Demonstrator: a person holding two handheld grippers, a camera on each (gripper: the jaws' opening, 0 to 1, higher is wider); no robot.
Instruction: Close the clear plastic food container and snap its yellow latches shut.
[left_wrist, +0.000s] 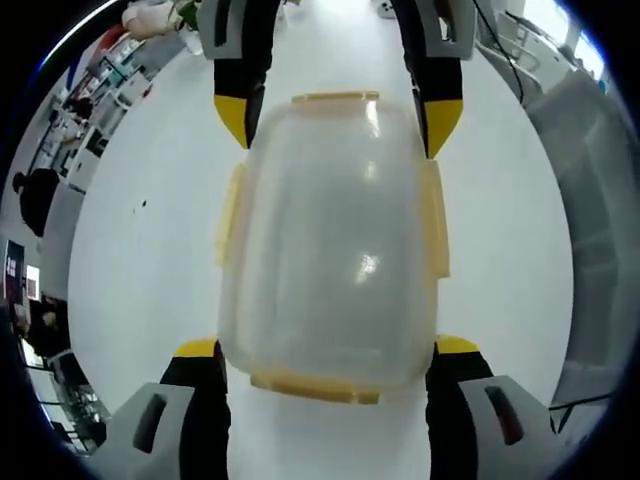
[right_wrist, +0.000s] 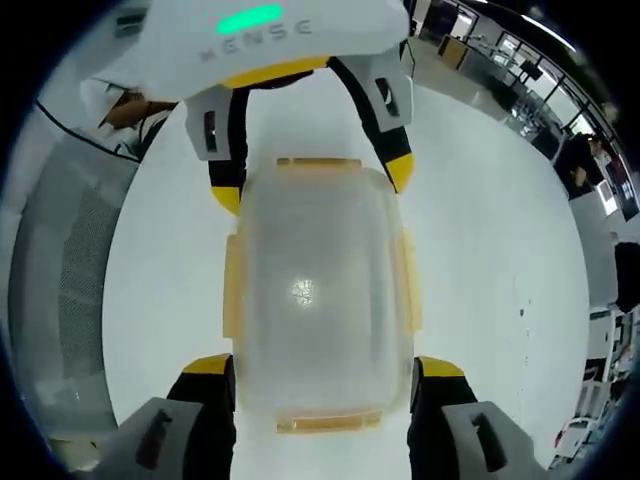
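The clear plastic food container (left_wrist: 335, 240) (right_wrist: 318, 290) lies on the white table (left_wrist: 150, 270) with its lid on. Yellow latches (left_wrist: 335, 97) (right_wrist: 318, 162) show on all of its sides. I cannot tell whether they are snapped down. In the left gripper view, my left gripper (left_wrist: 327, 347) stands open, its yellow-tipped jaws on either side of the container's near end. The right gripper (left_wrist: 336, 115) comes from the far side and straddles the other end. In the right gripper view, the right gripper (right_wrist: 324, 366) is open around its near end, and the left gripper (right_wrist: 312, 180) faces it.
The white table (right_wrist: 500, 260) spreads wide around the container. Shelves and people (left_wrist: 40, 200) stand beyond its edge in the left gripper view. A grey mesh surface (right_wrist: 60, 260) lies off the table's side, and desks (right_wrist: 520, 70) stand farther off.
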